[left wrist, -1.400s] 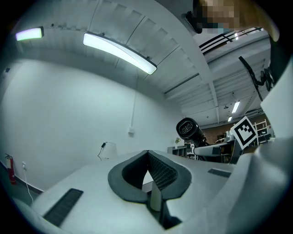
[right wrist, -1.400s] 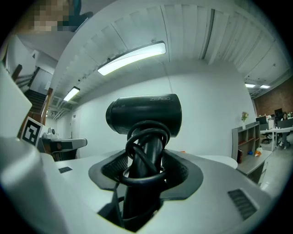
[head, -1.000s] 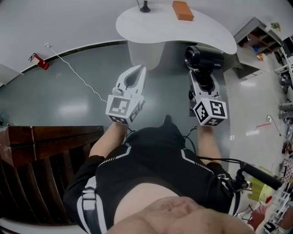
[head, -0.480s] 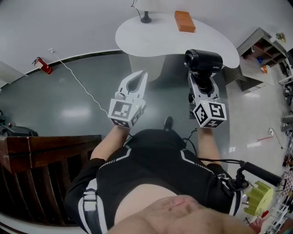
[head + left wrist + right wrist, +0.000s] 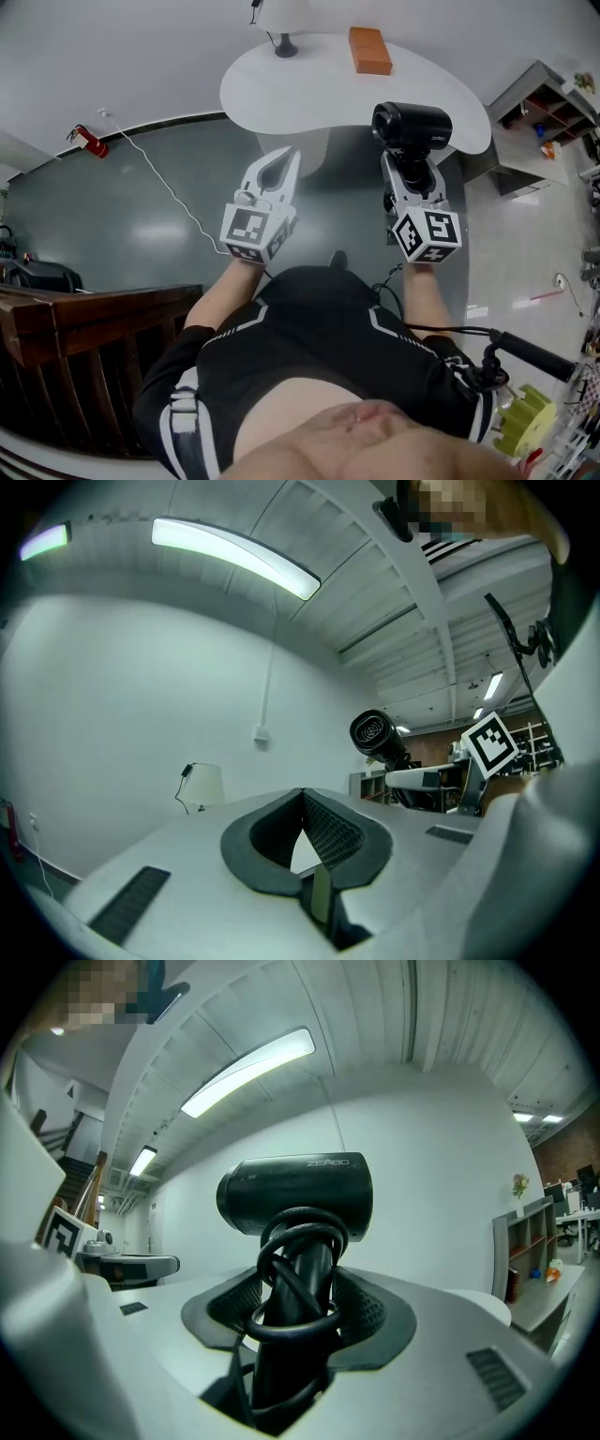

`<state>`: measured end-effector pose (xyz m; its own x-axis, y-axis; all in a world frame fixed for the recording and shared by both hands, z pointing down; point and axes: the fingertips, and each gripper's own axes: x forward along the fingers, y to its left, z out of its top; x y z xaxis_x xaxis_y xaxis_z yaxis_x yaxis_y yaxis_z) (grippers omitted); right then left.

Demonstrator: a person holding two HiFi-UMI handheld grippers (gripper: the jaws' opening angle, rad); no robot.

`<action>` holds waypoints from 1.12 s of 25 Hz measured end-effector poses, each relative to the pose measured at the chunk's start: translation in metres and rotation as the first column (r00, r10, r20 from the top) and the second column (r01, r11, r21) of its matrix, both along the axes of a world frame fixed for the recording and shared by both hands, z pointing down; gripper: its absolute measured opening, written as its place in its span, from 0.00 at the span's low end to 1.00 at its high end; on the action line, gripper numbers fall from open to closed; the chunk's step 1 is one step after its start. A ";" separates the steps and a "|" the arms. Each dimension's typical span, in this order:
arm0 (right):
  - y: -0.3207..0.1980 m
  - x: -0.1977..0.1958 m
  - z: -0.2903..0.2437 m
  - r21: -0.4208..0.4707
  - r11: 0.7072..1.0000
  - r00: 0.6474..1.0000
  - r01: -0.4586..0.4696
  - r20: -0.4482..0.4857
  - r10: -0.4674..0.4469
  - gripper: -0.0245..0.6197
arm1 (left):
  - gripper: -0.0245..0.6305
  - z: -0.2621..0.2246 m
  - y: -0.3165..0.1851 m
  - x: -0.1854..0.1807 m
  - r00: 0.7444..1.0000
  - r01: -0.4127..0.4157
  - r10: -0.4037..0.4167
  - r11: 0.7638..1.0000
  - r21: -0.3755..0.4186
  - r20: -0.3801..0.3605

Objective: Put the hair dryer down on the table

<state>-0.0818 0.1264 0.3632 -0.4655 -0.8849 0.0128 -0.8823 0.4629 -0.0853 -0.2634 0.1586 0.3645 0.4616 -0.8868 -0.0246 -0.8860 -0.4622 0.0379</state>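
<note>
A black hair dryer (image 5: 411, 124) stands upright in my right gripper (image 5: 412, 164), which is shut on its handle with the cord coiled round it. In the right gripper view the hair dryer (image 5: 295, 1194) fills the middle, its handle and cord pressed between the pads of the right gripper (image 5: 298, 1312). My left gripper (image 5: 284, 157) is shut, tips meeting, with nothing in it; the left gripper view shows the left gripper (image 5: 302, 794) the same way and the hair dryer (image 5: 378, 736) off to its right. Both are held over the floor, just short of the white table (image 5: 309, 89).
An orange block (image 5: 369, 50) and a lamp base (image 5: 284, 47) sit on the table's far side. A wooden bench (image 5: 75, 328) is at the left, a shelf unit (image 5: 539, 103) at the right. A red extinguisher (image 5: 86, 141) and a white cable (image 5: 159, 155) lie on the floor.
The person has walked toward the table, which now lies closer and further left in the head view. Both grippers travelled along, their jaws unchanged and the hair dryer still held.
</note>
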 end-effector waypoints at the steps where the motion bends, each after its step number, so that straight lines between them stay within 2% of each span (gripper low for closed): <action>1: -0.006 0.007 0.001 -0.003 1.000 1.000 0.001 0.003 -0.001 0.43 | 0.09 0.000 -0.007 0.008 1.000 -0.007 0.007 1.000 -0.003 0.005; 6: -0.033 0.042 0.004 -0.014 1.000 1.000 0.006 0.018 -0.005 0.43 | 0.09 0.002 -0.037 0.057 0.997 -0.062 0.063 0.998 -0.021 0.037; 17: -0.072 0.120 0.020 -0.038 0.999 0.999 0.003 0.032 -0.002 0.43 | 0.09 0.008 -0.086 0.144 0.992 -0.098 0.101 0.994 -0.049 0.069; 28: -0.102 0.155 0.027 -0.031 0.999 0.998 -0.013 0.058 0.015 0.43 | 0.09 0.015 -0.118 0.177 0.991 -0.101 0.106 0.993 -0.059 0.086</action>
<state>0.0730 0.0246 0.3898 -0.4540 -0.8909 0.0135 -0.8818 0.4471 -0.1503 -0.0869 0.0410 0.3796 0.5492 -0.8329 0.0675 -0.8344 -0.5511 -0.0115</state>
